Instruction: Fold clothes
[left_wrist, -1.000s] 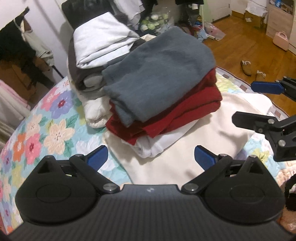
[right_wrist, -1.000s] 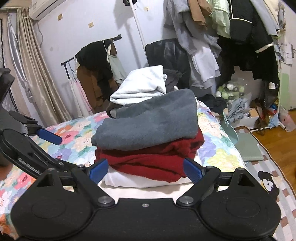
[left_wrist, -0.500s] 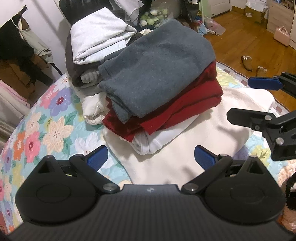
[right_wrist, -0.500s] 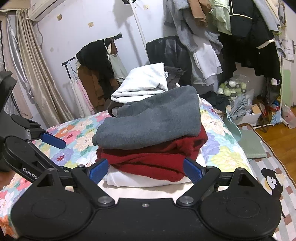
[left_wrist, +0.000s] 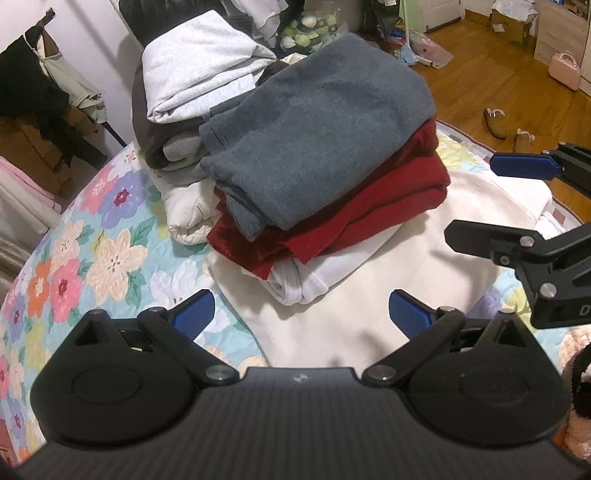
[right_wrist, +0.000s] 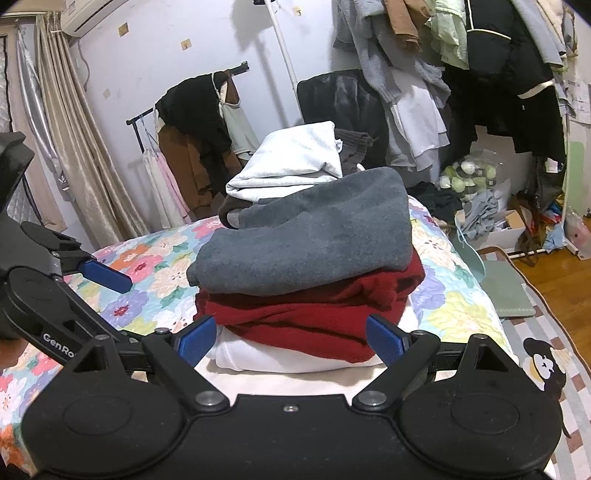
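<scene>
The folded stack, grey garment (left_wrist: 317, 136) over red garment (left_wrist: 369, 206) over white, sits mid-frame on the cream cloth (left_wrist: 369, 295) on the bed, dead ahead of both the left gripper (left_wrist: 301, 314) and right gripper (right_wrist: 291, 336), whose fingers are spread and empty; only the left view shows the cloth's spread, while the right shows the stack's layered edge.

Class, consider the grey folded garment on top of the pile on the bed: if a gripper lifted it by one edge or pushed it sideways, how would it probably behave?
The grey garment looks like thick, soft fleece, so it would probably droop and unfold if lifted by one edge. Pushed sideways, it would likely slide or bunch on the red garment beneath, perhaps dragging it. It overhangs that layer, so it might slump off.
</scene>
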